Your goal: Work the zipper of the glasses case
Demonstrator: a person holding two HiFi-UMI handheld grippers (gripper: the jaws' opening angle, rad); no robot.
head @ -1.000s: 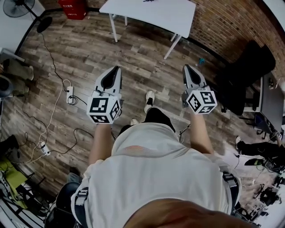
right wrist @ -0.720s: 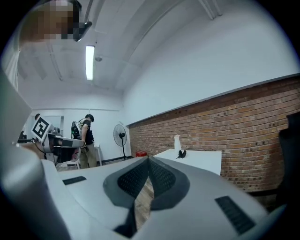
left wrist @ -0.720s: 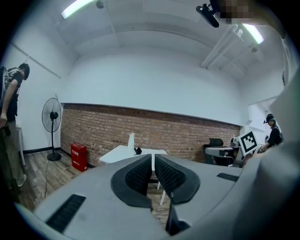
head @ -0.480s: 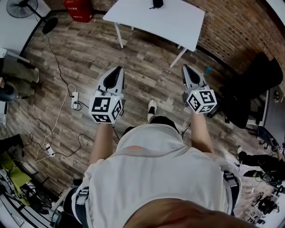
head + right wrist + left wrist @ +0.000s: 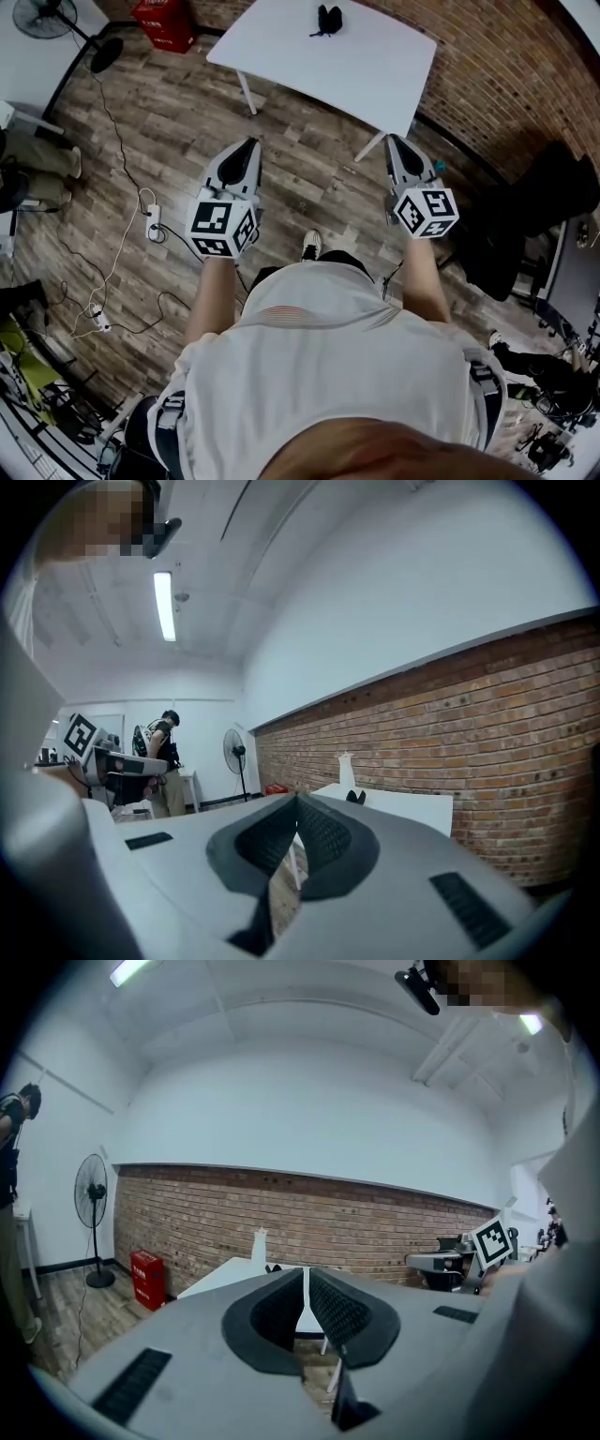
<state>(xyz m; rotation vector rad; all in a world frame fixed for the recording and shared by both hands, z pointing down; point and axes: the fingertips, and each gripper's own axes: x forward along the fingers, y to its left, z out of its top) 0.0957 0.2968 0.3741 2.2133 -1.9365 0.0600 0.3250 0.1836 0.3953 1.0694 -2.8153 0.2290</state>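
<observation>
The black glasses case (image 5: 327, 19) lies on a white table (image 5: 356, 66) at the top of the head view, well beyond both grippers. It shows as a small dark shape (image 5: 272, 1267) in the left gripper view and again (image 5: 356, 797) in the right gripper view. My left gripper (image 5: 248, 142) is held out over the wood floor, shut and empty. My right gripper (image 5: 392, 141) is level with it, also shut and empty, near the table's front leg. Each gripper's pads meet with nothing between them (image 5: 306, 1274) (image 5: 296, 801).
A red box (image 5: 164, 23) and a fan (image 5: 42, 14) stand at the far left. A power strip (image 5: 150, 225) with cables trails over the floor. A black chair (image 5: 539, 211) is on the right. A white bottle (image 5: 346, 771) stands on the table. A person (image 5: 159, 752) stands by the fan.
Both grippers have travelled forward over the floor toward the table. The table has drawn closer, and the case on it has come fully into the head view.
</observation>
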